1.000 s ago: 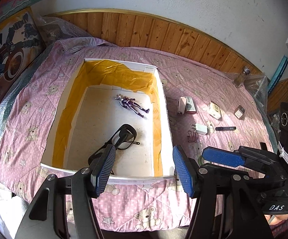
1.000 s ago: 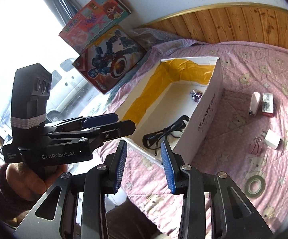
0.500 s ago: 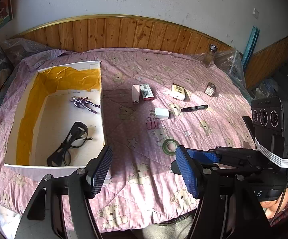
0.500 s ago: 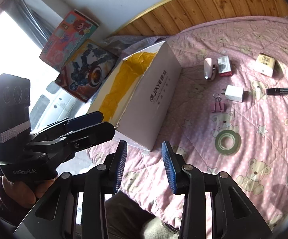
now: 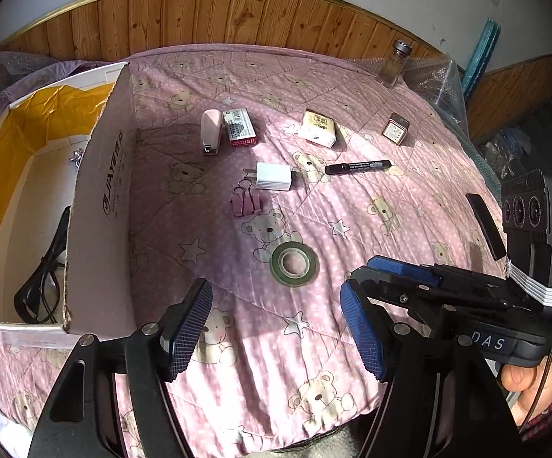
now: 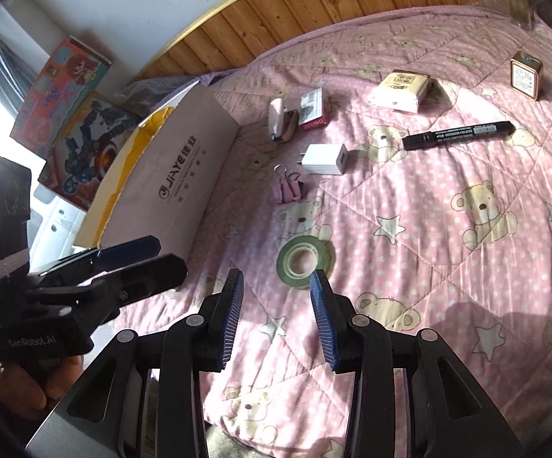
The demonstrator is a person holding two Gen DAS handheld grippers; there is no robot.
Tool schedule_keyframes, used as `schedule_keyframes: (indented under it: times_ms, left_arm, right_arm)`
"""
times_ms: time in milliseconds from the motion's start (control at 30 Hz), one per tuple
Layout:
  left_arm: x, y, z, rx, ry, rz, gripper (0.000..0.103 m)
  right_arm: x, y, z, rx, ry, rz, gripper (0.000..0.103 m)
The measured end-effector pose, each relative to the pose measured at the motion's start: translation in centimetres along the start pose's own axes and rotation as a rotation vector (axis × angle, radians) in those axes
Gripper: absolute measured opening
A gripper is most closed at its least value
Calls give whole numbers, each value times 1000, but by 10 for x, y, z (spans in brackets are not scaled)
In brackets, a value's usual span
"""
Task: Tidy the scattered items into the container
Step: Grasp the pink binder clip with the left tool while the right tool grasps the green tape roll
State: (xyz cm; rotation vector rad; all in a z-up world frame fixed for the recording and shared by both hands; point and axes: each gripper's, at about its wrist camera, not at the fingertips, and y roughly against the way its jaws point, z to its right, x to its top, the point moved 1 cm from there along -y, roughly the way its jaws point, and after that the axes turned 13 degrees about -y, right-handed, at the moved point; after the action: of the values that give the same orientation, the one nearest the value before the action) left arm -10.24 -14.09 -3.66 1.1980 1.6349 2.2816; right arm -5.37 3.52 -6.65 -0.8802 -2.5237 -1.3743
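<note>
A white cardboard box (image 5: 100, 198) with yellow lining stands open at the left, holding black glasses (image 5: 43, 278). Scattered on the pink quilt: a green tape roll (image 5: 294, 263), pink binder clips (image 5: 245, 203), white charger (image 5: 273, 176), black marker (image 5: 357, 167), pink stapler (image 5: 211, 131).

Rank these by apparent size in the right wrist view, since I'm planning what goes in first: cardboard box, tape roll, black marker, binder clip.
Largest to smallest as they look:
1. cardboard box
2. black marker, longest of the small items
3. tape roll, though it lies nearer the camera, so its place against the marker is unsure
4. binder clip
</note>
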Motion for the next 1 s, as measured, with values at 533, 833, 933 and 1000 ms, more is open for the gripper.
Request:
schedule_keyframes:
  times_ms: [533,833,933,1000]
  left_arm:
    - [48,-121,-36,55,106,-132,71]
    - [52,-138,-39,122,56,-111,70]
    - [54,-138,-37,162,17,-100,45]
    - [53,-136,-40,169,14,-90,37]
  right_arm:
    - [7,-70,-12,-264,267,5,20]
    - [4,-88,-12,-267,307,-15,19]
    - [9,-88,-8,-235,277,-33,21]
    - [13,-87,-3,-200,225,-42,22]
